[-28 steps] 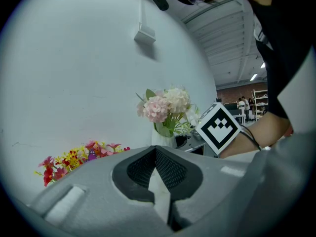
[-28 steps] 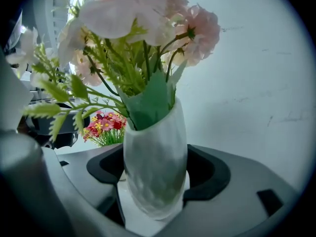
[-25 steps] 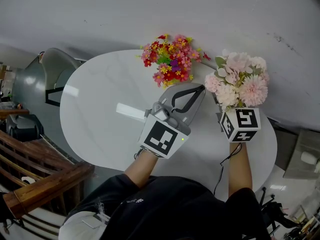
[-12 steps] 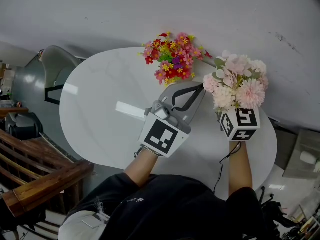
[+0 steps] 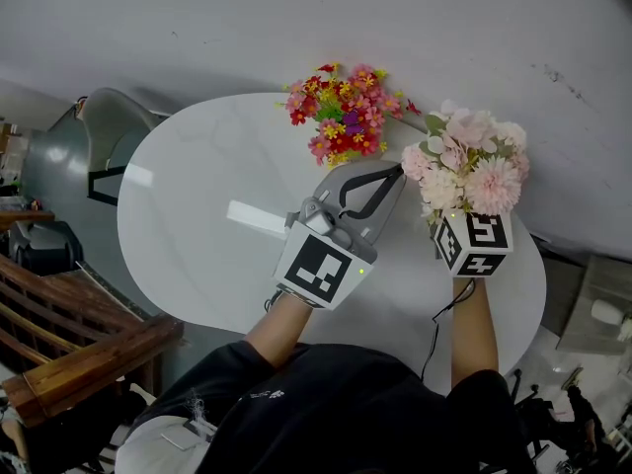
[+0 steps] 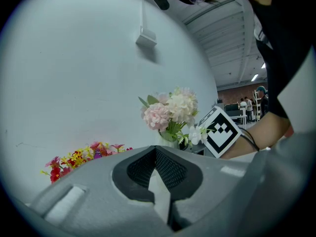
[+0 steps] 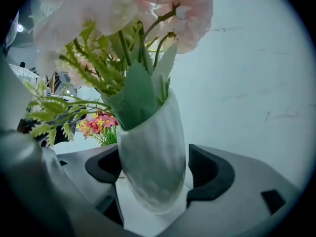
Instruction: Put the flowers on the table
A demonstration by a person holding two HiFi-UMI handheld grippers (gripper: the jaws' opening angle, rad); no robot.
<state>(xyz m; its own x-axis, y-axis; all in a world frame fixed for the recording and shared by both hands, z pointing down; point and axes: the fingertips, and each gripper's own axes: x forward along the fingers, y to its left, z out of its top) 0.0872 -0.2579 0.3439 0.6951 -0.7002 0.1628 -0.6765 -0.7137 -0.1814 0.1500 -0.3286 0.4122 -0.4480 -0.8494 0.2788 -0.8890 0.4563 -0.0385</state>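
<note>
My right gripper has just been opening its jaws. They're wide now, with a gap on one side, and the white vase of pink flowers stands between them on the table, near its far right edge. I judge it light but top-heavy, smooth, slippery and probably breakable, with soft blooms, so any regrip goes low on the vase body, never the stems. Left gripper is closed and empty, near the multicoloured bunch already on the table.
</note>
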